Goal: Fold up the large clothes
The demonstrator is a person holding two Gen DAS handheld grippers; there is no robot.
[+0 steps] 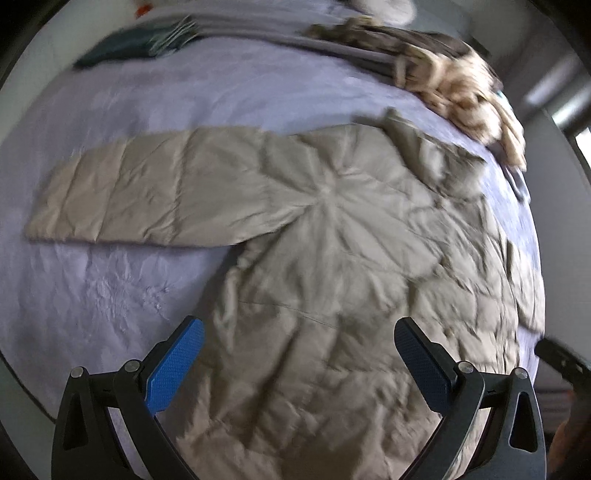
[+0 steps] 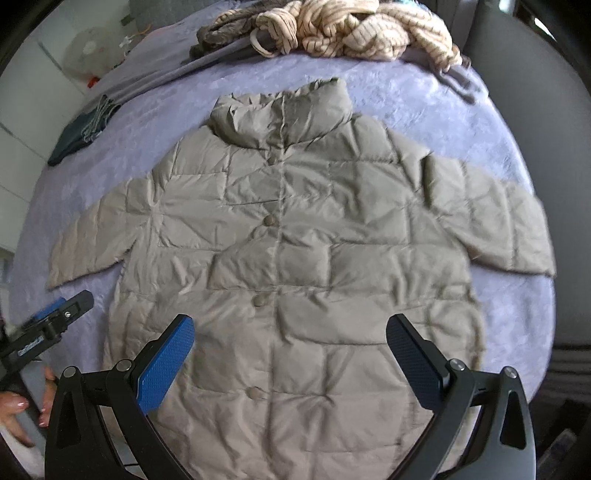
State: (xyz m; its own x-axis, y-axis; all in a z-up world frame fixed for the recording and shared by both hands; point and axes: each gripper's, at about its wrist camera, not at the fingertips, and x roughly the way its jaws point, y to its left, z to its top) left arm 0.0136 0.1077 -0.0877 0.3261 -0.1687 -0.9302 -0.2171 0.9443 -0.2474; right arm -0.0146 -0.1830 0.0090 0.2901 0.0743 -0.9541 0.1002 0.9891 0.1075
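Right gripper (image 2: 290, 349): fingers spread wide and holding nothing, poised over the lower front of the jacket.
Left gripper (image 1: 299, 354): fingers likewise released and empty, above the jacket's lower left side; it also shows at the left edge of the right wrist view, gripped by the person's hand (image 2: 22, 410).
Jacket (image 2: 295, 240): beige quilted puffer, front up and buttoned, lying flat on the lavender bedspread (image 2: 424, 96), collar away from the person, hem nearest.
Sleeves: both stretched out sideways; the left sleeve (image 1: 140, 192) lies straight and flat on the bedspread.
Other clothes: a cream striped knit (image 2: 351, 33) heaped at the far edge and dark folded fabric (image 2: 81, 129) at the far left, both apart from the jacket.
Step in hand: likely the first fold, bringing a sleeve across the chest.
Doing it well: pinch the cuff edge through both layers, lift only slightly, lay the sleeve straight over the button line (image 2: 269, 219).
Risk: slippery padded fabric may slide or spring back; press down after placing.
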